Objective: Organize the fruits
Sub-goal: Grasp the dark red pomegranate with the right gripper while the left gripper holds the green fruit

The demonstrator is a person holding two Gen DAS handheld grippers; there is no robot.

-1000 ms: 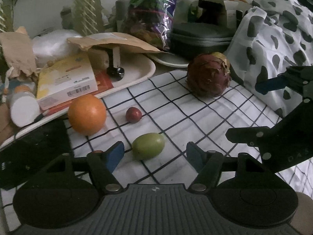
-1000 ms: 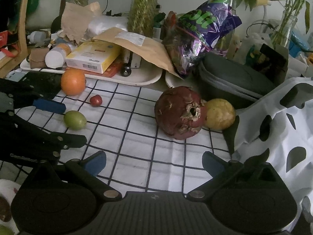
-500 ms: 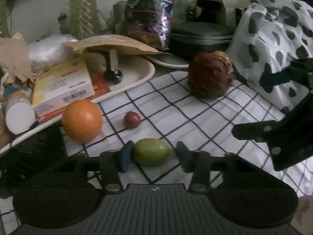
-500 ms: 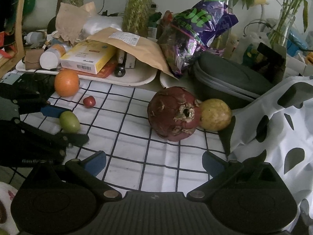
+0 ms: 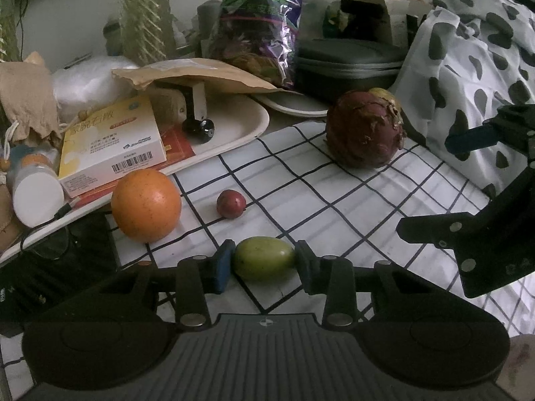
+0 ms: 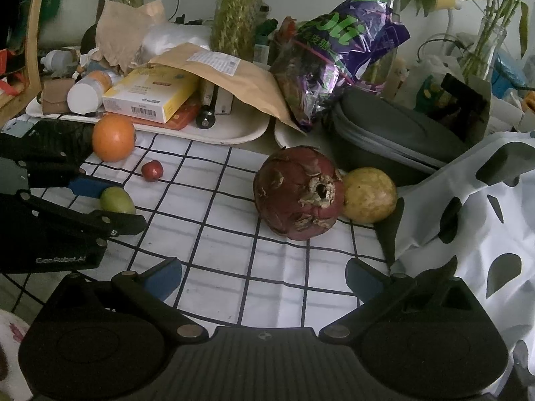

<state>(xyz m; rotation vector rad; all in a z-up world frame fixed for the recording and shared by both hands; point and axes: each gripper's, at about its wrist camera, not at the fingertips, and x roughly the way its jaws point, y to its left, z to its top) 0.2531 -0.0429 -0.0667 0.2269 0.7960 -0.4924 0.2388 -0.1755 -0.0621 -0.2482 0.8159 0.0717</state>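
On the checked cloth lie an orange, a small red fruit, a big dark red fruit and, behind it, a yellow fruit. A green oval fruit sits between the fingers of my left gripper. Its jaws are closing, and both blue pads touch the fruit's ends. The fruit still rests on the cloth. My right gripper stands open over bare cloth in front of the dark red fruit, with nothing between its fingers.
A white tray behind the orange holds a yellow box, a bottle and a brown envelope. A purple bag and a grey case stand at the back. A spotted cloth is bunched up on the right.
The left gripper's jaws have come together from wide apart until the pads meet the green fruit. The right gripper has stayed as it was.
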